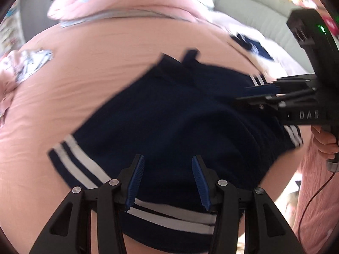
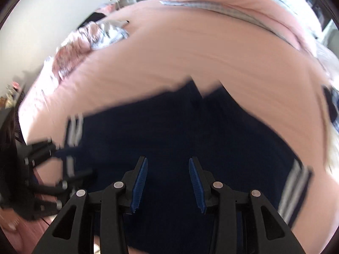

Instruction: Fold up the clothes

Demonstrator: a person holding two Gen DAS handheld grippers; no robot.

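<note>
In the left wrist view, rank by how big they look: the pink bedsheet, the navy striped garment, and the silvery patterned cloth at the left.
1. pink bedsheet
2. navy striped garment
3. silvery patterned cloth; it lies farther off, so its true size is unsure.

A bed with a pink sheet (image 1: 101,63) fills the room; a white wall (image 2: 53,10) and grey sofa (image 1: 254,6) stand behind.
</note>
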